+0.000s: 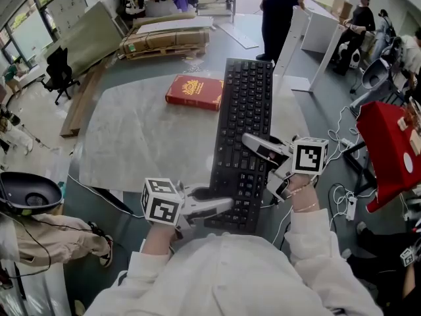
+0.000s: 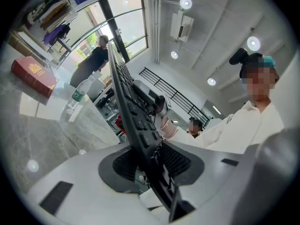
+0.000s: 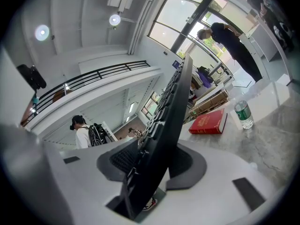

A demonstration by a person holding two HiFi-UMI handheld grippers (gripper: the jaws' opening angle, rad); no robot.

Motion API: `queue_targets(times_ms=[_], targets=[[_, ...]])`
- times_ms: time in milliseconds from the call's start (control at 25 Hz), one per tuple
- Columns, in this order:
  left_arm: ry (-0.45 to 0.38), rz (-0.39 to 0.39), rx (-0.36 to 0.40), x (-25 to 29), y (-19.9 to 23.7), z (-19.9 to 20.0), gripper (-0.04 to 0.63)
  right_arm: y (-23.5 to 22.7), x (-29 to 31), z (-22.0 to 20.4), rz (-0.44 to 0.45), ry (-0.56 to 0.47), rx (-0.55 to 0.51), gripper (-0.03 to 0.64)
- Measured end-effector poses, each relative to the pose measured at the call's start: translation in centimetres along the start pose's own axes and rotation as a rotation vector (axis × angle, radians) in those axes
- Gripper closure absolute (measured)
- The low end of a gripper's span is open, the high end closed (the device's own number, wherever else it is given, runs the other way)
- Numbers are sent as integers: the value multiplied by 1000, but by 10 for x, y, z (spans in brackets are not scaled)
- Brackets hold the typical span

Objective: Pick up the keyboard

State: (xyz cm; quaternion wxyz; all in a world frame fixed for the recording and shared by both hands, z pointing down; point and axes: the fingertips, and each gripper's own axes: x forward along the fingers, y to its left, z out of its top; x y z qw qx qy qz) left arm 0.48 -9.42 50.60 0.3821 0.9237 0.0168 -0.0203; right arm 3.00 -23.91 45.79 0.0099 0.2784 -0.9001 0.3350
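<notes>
Left gripper (image 1: 220, 206): held level, jaws clamped keyboard (image 1: 247, 91) at near-left corner. Right gripper (image 1: 255, 145): dipped slightly, jaws clamped its right side.

The keyboard (image 1: 245, 130), black and full-size, is lying keys-up and running lengthwise away from the person, just right of the book (image 1: 194, 92). Its long left edge is passing the book's right end. The left gripper (image 1: 220, 206) is clamping its near left edge, and the right gripper (image 1: 253, 143) is clamping its right edge. It is appearing to ride higher than the book.
</notes>
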Motion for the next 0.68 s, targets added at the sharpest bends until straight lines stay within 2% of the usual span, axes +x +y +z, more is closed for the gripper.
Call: queue_targets(times_ms=[680], targets=[[-26, -7, -20, -2, -5, 5, 459, -1, 2, 1, 3, 7, 26, 425]])
